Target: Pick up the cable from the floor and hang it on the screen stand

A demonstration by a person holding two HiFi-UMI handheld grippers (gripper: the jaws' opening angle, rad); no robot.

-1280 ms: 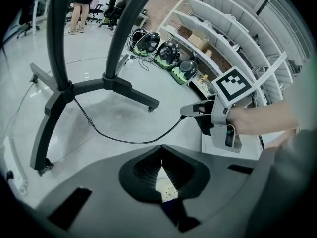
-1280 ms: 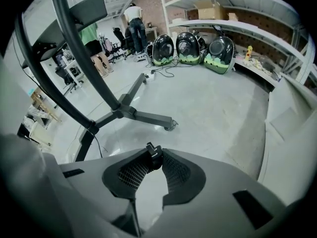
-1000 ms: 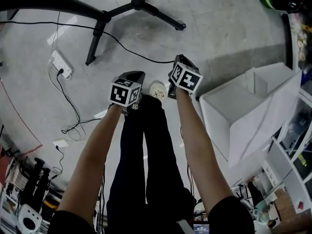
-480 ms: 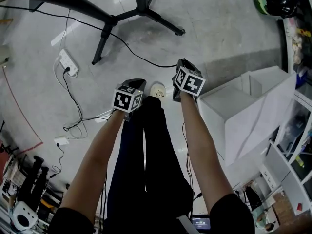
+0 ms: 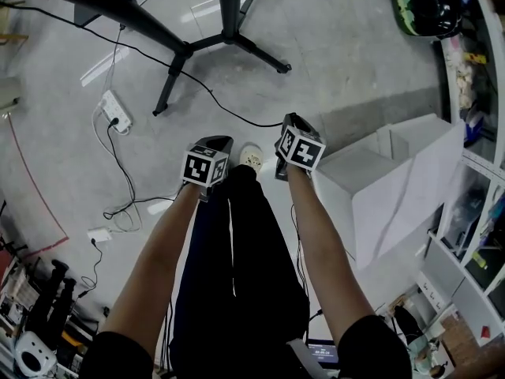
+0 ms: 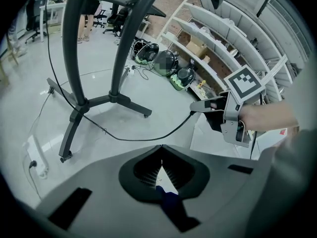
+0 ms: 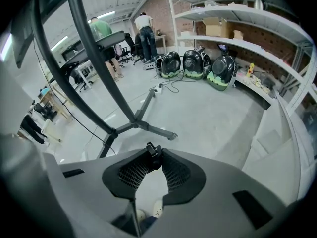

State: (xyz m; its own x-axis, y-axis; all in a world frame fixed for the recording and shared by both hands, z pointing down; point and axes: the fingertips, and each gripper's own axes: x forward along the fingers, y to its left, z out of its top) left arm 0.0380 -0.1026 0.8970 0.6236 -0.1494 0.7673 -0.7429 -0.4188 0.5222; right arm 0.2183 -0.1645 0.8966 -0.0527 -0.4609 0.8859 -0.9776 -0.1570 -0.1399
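The right gripper [image 7: 152,158] is clenched on the end of the thin black cable [image 6: 119,138]; a small dark plug sits pinched between its ribbed pads [image 7: 132,172] right at the tips. From that grip the cable swings out in a low sagging curve ahead and to the left of the gripper, then runs off past the black metal screen stand [image 5: 229,30]. The stand's splayed legs rest on the pale grey floor [image 5: 347,61], well ahead of both grippers.

The left gripper [image 6: 161,150] is clenched with nothing in it, its tips meeting. It sits level with the right gripper and just to its left, apart from the cable.

A white power strip [image 5: 117,110] lies on the floor far out to the left of the left gripper. A large white box [image 5: 379,188] stands just to the right of the right gripper.
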